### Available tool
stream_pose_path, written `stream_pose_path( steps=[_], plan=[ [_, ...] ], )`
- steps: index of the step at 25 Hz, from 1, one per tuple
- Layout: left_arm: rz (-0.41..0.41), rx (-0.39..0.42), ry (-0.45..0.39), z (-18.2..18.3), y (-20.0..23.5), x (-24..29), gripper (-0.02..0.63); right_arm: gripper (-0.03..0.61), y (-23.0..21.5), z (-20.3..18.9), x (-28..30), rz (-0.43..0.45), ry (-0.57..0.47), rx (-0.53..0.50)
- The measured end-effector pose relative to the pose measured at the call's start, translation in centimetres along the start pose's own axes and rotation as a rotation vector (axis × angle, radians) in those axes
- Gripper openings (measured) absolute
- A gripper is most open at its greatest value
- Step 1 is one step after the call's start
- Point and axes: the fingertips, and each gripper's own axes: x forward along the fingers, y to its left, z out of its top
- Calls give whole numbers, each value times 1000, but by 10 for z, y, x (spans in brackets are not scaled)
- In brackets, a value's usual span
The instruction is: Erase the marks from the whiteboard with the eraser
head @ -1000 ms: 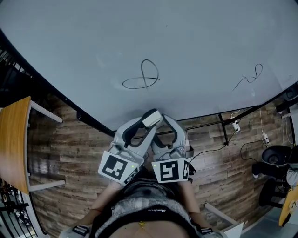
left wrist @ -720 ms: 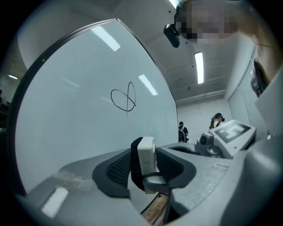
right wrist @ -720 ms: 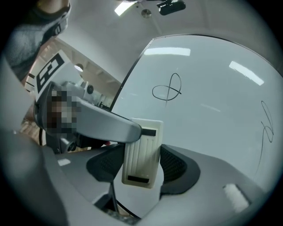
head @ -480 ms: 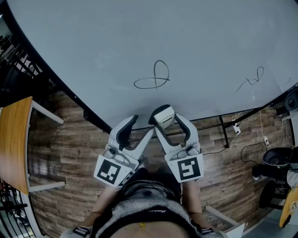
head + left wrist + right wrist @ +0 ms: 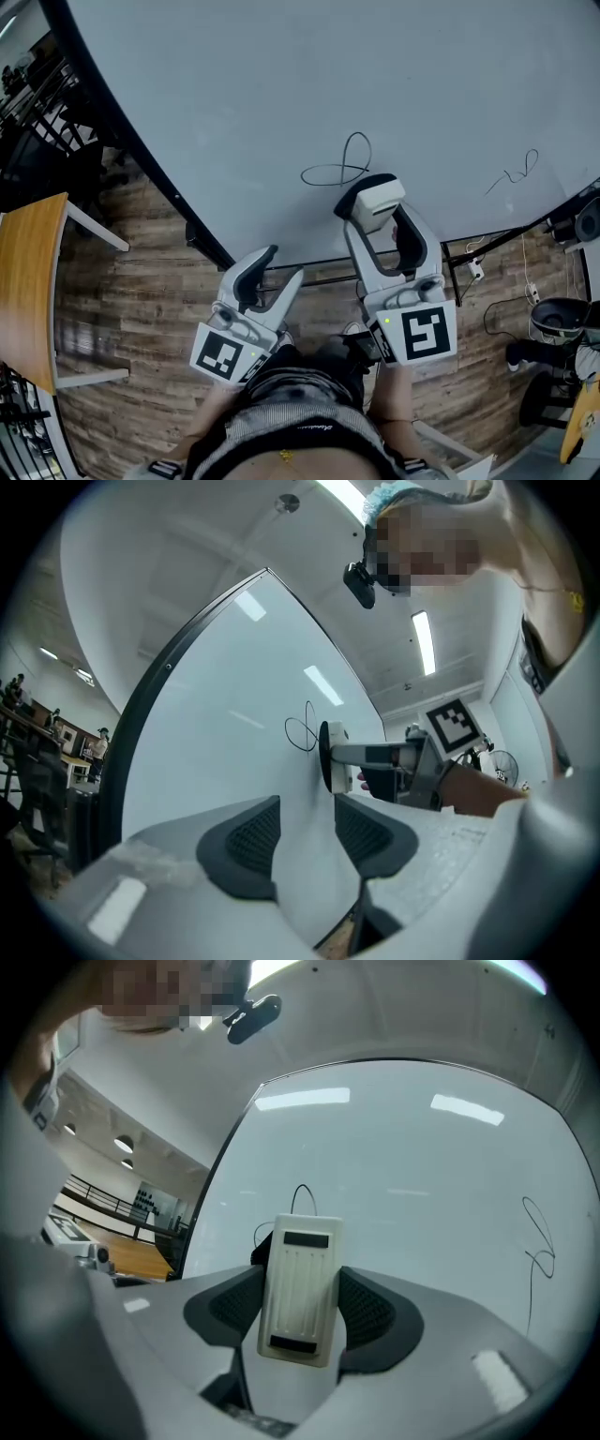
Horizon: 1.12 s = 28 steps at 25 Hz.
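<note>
Wood-plank floor point(image 5: 131, 272). Standing on it: whiteboard point(image 5: 281, 84) on black frame legs point(image 5: 453, 258), and a wood-topped counter point(image 5: 28, 281) with white legs at far left. White plug point(image 5: 472, 271) with cable lies on planks at right, near a black chair base point(image 5: 555, 319).

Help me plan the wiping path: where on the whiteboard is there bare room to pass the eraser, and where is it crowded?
Bare whiteboard: the wide stretch between the black frame and the loop, and the strip between loop and squiggle. Crowded: just below the loop, where the right gripper holds the eraser.
</note>
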Motion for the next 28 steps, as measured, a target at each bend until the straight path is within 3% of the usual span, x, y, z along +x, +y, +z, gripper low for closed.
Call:
stream_pose_path(
  steps=[5, 13, 18, 23, 28],
  plan=[
    [-18, -8, -1, -3, 2, -4, 187, 256, 0, -1, 13, -86, 15, -88],
    [-31, -14, 5, -6, 11, -1, 184, 256, 2, 0, 19, -173, -11, -108],
    [-33, -47, 26, -15, 14, -1, 173, 255, 13, 4, 22, -162, -22, -130],
    [-15, -25, 21, -14, 21, -3, 172, 255, 36, 13, 31, -137, -37, -175],
    [24, -17, 25, -15, 33, -16, 123, 255, 67, 20, 41, -95, -52, -207]
  ],
)
